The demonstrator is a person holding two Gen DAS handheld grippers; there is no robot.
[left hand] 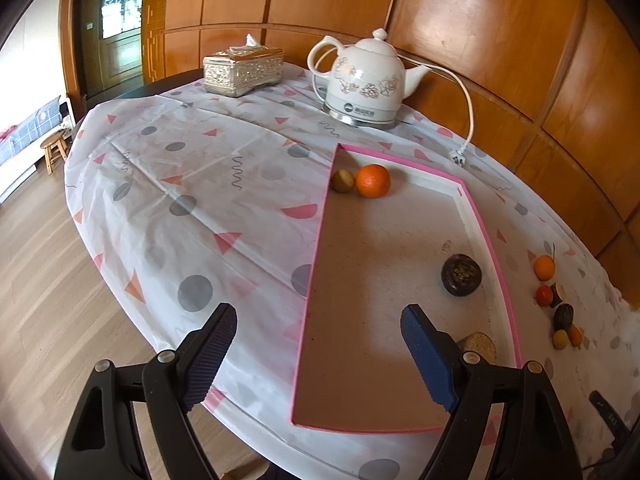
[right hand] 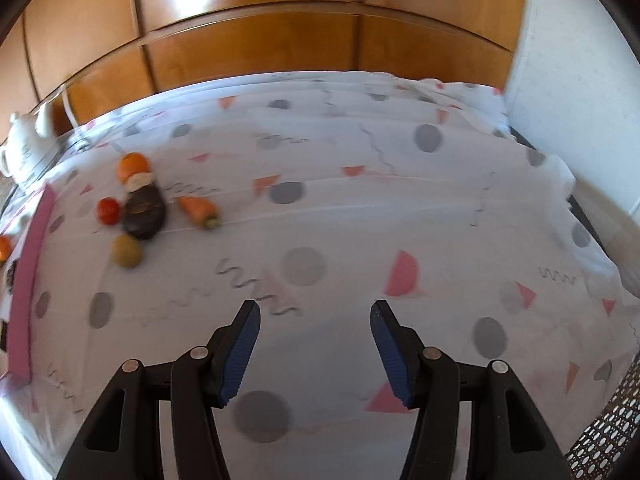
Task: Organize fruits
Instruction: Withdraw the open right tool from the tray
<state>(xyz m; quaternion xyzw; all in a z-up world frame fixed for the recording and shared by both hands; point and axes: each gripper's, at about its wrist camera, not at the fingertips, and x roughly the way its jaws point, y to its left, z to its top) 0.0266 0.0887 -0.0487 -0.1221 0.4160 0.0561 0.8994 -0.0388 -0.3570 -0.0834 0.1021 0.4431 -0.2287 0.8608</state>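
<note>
A pink-rimmed tray (left hand: 486, 236) lies on the patterned tablecloth. In it are an orange (left hand: 373, 181) and a kiwi (left hand: 343, 181) at the far corner, a dark round fruit (left hand: 461, 274) near the right rim and a tan round item (left hand: 479, 345) partly behind my finger. My left gripper (left hand: 316, 354) is open and empty above the tray's near end. In the right wrist view a cluster lies left on the cloth: an orange (right hand: 132, 165), a tomato (right hand: 108, 211), a dark fruit (right hand: 143, 213), a kiwi (right hand: 127, 256) and a carrot (right hand: 199, 209). My right gripper (right hand: 315, 350) is open and empty, well short of them.
A white electric kettle (left hand: 366, 80) with its cord and plug (left hand: 460, 158) stands at the back, next to a silver tissue box (left hand: 243, 70). Wood panelling runs behind the table. The table edge drops to the floor on the left. The tray's pink rim (right hand: 30, 276) shows at the left of the right wrist view.
</note>
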